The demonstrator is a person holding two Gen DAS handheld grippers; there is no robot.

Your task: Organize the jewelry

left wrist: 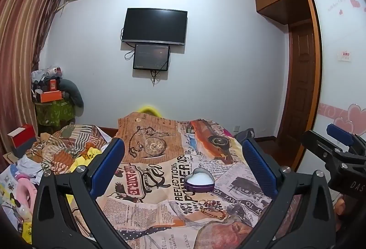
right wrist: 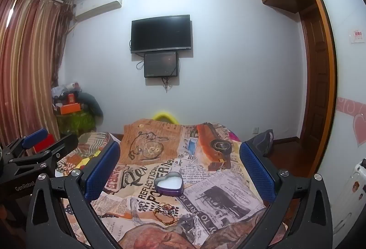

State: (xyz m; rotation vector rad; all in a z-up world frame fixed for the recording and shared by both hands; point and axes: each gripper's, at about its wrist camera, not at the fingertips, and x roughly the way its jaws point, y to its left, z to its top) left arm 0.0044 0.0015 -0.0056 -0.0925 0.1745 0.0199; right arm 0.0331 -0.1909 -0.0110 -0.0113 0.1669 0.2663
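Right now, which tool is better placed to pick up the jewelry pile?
Right, marginally. In the right wrist view the jewelry pile lies near the centreline of the right tool; in the left wrist view it sits off toward the left tool's right finger. Both are open and empty, short of the heart tin.

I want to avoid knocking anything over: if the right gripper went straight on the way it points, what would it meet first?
Probably the heart-shaped tin on the newspaper-print cloth; the right gripper, wide open, points slightly downward. Depth is unclear, so it may pass over the tin and land on cloth beyond.
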